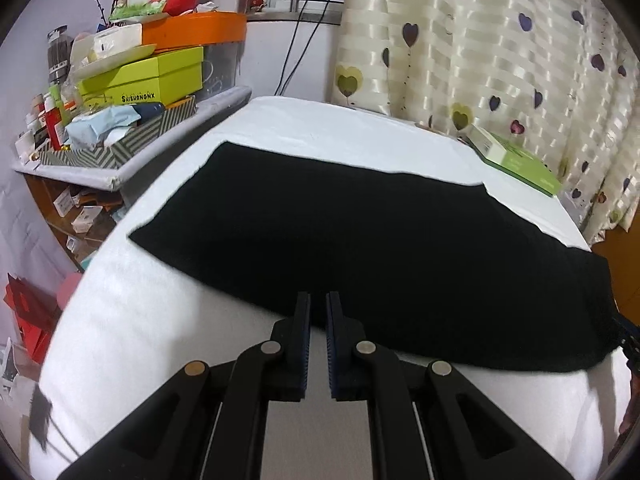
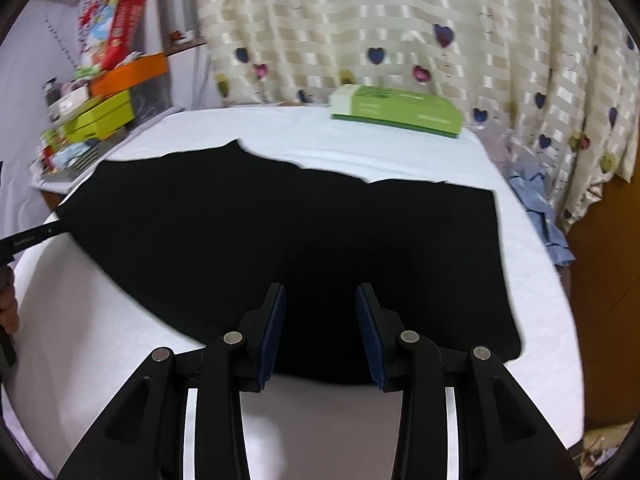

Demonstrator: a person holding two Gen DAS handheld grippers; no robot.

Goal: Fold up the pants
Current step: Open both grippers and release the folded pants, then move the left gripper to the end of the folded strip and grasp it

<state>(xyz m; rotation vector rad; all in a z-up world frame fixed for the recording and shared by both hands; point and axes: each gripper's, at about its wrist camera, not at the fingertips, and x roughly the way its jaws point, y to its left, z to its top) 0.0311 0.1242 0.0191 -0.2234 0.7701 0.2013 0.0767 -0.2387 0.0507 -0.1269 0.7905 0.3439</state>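
Observation:
Black pants [image 1: 360, 240] lie flat across the white-covered table [image 1: 132, 340], their long side running left to right. My left gripper [image 1: 318, 304] hovers at the near edge of the pants, its jaws drawn together to a narrow slit with only table showing between the pads. In the right wrist view the pants [image 2: 280, 232] fill the middle. My right gripper [image 2: 320, 300] stands open over their near edge, with nothing between its blue pads [image 2: 276, 320]. Seen from the right wrist, part of the left gripper's body and a hand [image 2: 8, 300] show at the far left.
A green and white box [image 2: 396, 114] lies at the table's far side by the heart-patterned curtain [image 2: 400, 20]. A cluttered shelf with stacked boxes [image 1: 140, 76] stands to the left. Blue clothing [image 2: 540, 208] hangs off the table's right edge.

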